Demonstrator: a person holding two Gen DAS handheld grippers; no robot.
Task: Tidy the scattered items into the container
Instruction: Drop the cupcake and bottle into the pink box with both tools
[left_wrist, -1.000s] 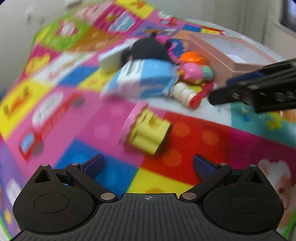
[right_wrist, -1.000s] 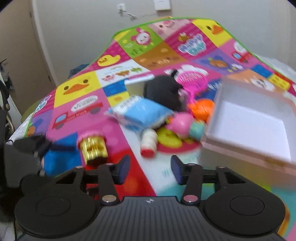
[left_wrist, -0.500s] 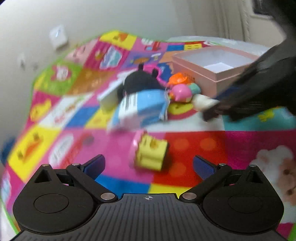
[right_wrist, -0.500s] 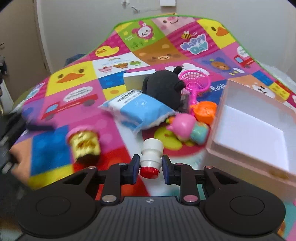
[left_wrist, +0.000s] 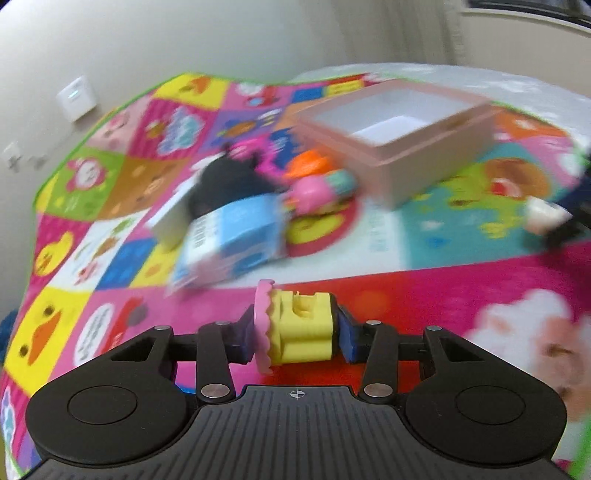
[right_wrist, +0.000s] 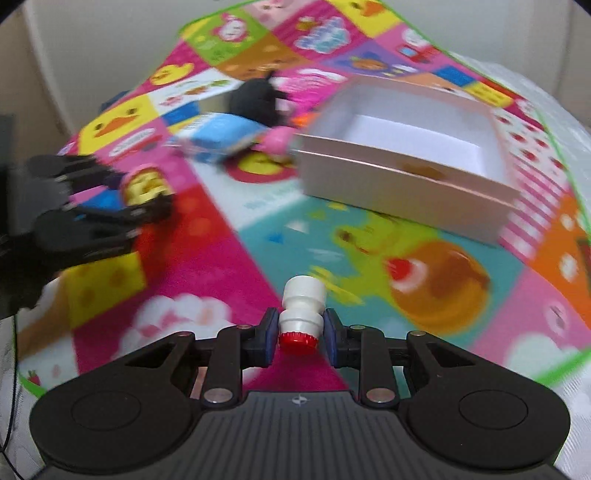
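Observation:
My left gripper (left_wrist: 295, 332) is shut on a yellow toy with a pink frilled rim (left_wrist: 301, 325), held just above the mat. My right gripper (right_wrist: 300, 332) is shut on a small white bottle with a red cap (right_wrist: 303, 295), in front of the near wall of the open pink box (right_wrist: 388, 184). The box (left_wrist: 424, 166) is white inside and shows nothing in it. Still on the mat beside the box lie a blue packet (left_wrist: 236, 236), a black plush (left_wrist: 225, 181), a pink doll (left_wrist: 317, 188) and an orange toy (left_wrist: 306, 166).
A patchwork play mat (right_wrist: 221, 258) covers the whole surface, with white bedding past its green edge on the right. A small white box (left_wrist: 170, 221) leans against the plush. The left gripper with its toy (right_wrist: 146, 184) shows at the left of the right wrist view. A wall stands behind.
The left jaws closed on the yellow toy, which lay loose on the mat before. The right gripper, shut on the bottle, swung away from the pile to the front of the pink box.

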